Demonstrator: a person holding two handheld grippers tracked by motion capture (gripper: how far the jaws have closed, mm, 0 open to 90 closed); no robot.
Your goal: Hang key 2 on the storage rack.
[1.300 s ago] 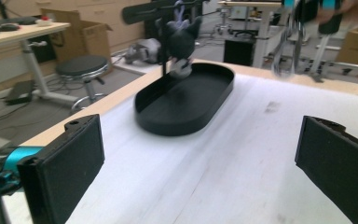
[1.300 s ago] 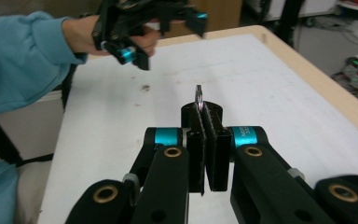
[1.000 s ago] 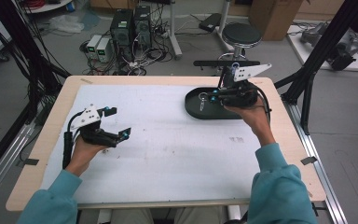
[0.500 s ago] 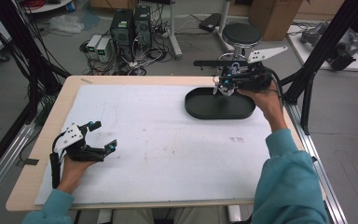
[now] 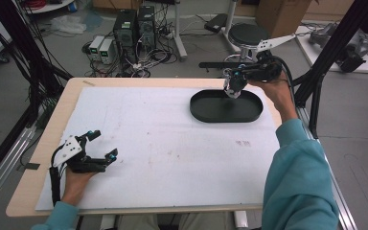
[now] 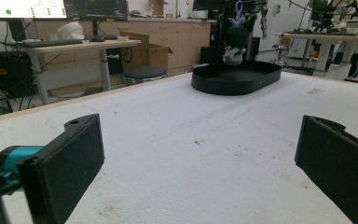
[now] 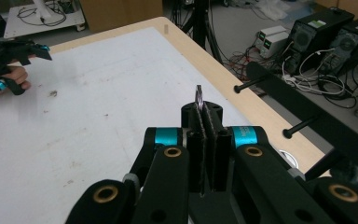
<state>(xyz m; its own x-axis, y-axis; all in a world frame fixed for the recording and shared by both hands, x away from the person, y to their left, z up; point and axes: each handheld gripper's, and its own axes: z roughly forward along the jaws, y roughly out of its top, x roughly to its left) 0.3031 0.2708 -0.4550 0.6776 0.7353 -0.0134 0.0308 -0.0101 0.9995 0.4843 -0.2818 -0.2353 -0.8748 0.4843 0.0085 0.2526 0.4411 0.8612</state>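
Right tool (image 5: 233, 82) raised, plush keychain (image 5: 231, 90) dangling above black tray (image 5: 206, 110)

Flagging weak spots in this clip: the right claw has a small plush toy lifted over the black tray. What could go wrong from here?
1. The right claw seems to pinch just the key ring, so the toy dangling below could swing or slip.
2. The toy hangs near the tray's back rim; released there, it may land on the edge or outside.
3. The left claw, open at the table's near left, is too far away to help.
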